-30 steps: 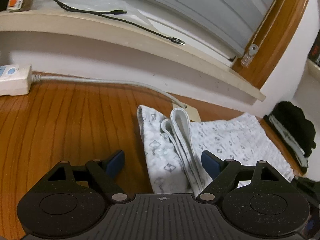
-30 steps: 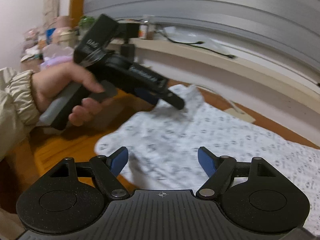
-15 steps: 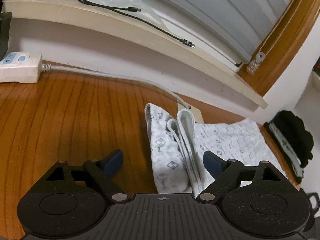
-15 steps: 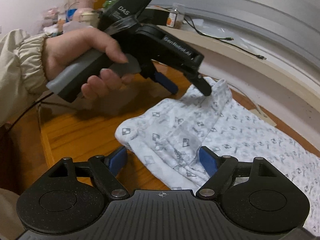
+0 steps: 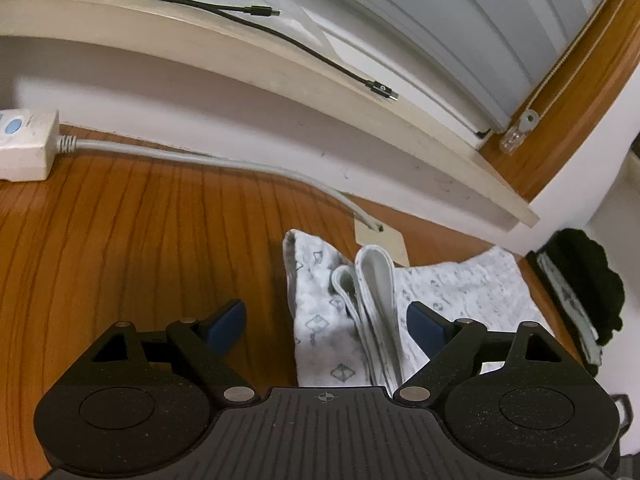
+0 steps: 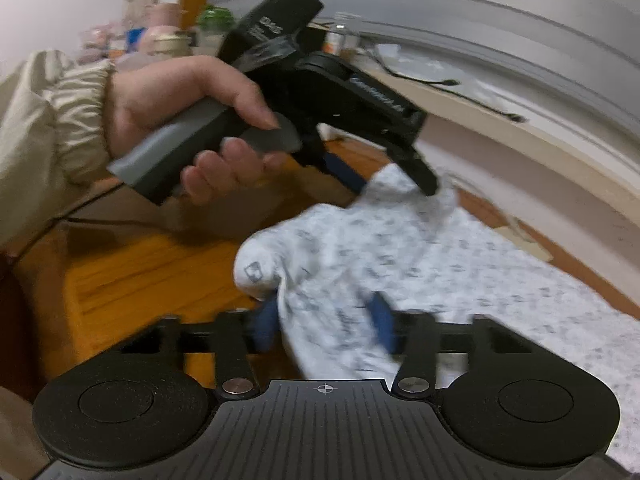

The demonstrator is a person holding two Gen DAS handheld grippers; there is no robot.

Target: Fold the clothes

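The right claw (image 6: 324, 326) has its blue pads drawn in on a bunched corner of the cloth (image 6: 400, 248), though blur makes it hard to say whether they are fully clamped; the left claw (image 5: 326, 320) stands spread wide with nothing between its pads, straddling the cloth's doubled edge. The wooden table (image 5: 140, 240) carries everything. The cloth, a pale printed garment, lies along the table's far-right stretch, one end gathered into several stacked layers (image 5: 372, 292) and the rest spread flat toward the dark heap (image 5: 588, 280) at the table's right end. It looks thin, light and limp, likely to sag and slide on the smooth wood, so the layered edge and corners offer the surest hold. A hand (image 6: 192, 116) grips the left claw's handle above the table.
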